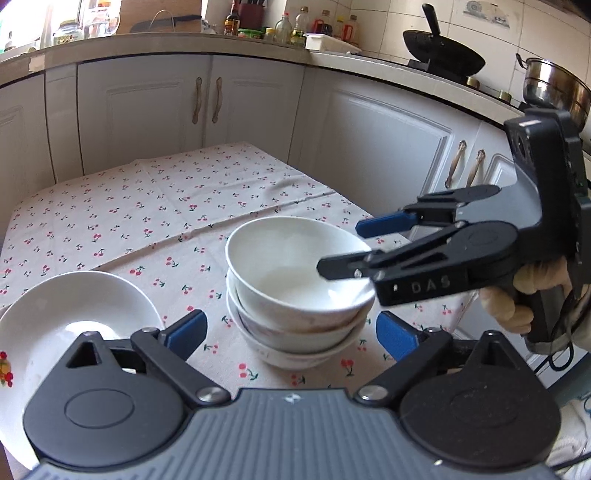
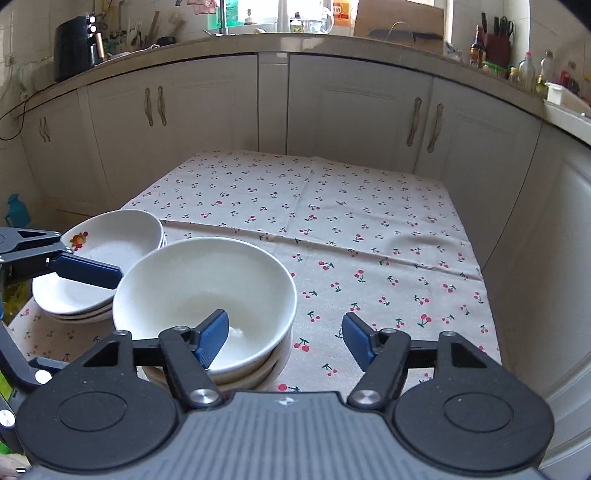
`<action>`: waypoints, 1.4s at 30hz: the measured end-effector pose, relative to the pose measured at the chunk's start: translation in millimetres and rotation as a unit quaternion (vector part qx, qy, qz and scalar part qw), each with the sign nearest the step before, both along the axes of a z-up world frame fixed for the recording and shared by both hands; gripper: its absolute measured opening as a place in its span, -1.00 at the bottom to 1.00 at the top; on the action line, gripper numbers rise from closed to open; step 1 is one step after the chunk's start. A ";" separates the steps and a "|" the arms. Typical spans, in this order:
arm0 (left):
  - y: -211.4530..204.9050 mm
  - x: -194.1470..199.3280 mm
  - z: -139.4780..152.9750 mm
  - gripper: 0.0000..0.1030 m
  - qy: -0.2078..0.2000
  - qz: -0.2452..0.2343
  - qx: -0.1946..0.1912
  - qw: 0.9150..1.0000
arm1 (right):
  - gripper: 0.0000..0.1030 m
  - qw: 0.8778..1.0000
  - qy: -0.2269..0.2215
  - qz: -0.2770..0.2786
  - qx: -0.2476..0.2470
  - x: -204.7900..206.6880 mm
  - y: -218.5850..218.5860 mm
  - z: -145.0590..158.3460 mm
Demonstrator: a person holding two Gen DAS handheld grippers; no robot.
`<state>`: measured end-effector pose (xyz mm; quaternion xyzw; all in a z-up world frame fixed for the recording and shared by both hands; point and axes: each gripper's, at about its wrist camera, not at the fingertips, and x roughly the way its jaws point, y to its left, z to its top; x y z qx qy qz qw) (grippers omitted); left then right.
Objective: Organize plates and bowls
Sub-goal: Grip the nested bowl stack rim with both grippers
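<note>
A stack of white bowls [image 1: 295, 288] stands on the cherry-print tablecloth [image 1: 147, 206]; it also shows in the right wrist view [image 2: 207, 295]. A stack of white plates [image 2: 99, 266] with a fruit print sits to its left, and its top plate shows in the left wrist view [image 1: 55, 325]. My left gripper [image 1: 290, 334] is open, just in front of the bowls. My right gripper [image 2: 282, 339] is open over the bowls' right rim, one finger above the top bowl's inside, holding nothing. It also shows in the left wrist view [image 1: 343, 247].
White kitchen cabinets [image 2: 351, 107] wrap around the table's far sides. The counter holds bottles [image 1: 284, 26], a black wok [image 1: 443, 55] and a steel pot [image 1: 554, 88]. The far half of the tablecloth [image 2: 332, 206] is bare cloth.
</note>
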<state>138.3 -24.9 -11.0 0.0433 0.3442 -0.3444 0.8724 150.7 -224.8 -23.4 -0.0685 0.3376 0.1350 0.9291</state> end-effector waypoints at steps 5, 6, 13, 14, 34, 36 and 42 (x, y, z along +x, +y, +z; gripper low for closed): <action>9.4 0.2 -0.5 0.90 0.004 -0.003 0.000 1.000 | 0.64 0.999 -0.032 0.007 0.024 -12.6 -9.0 13.0; 9.9 1.4 -1.6 0.90 0.008 -0.005 0.004 1.000 | 0.76 0.999 -0.040 0.009 0.032 -16.4 -12.7 16.5; 3.5 4.4 -12.0 0.94 0.019 -0.031 0.030 0.999 | 1.00 0.997 -0.059 0.029 0.039 -41.2 -34.2 14.9; 2.4 5.1 -13.7 0.94 0.021 -0.034 0.032 0.999 | 1.00 0.997 -0.054 0.028 0.038 -42.2 -36.5 11.2; -18.1 34.0 -38.7 0.93 0.020 -0.116 0.123 0.985 | 1.00 0.984 0.029 0.169 -0.041 -8.4 -13.9 -47.5; -21.0 37.6 -39.1 0.93 0.020 -0.131 0.129 0.983 | 0.99 0.980 0.033 0.191 -0.050 -3.2 -8.8 -47.4; -26.7 52.1 -41.8 0.89 0.015 -0.179 0.146 0.973 | 0.90 0.961 0.040 0.261 -0.086 9.2 3.8 -44.1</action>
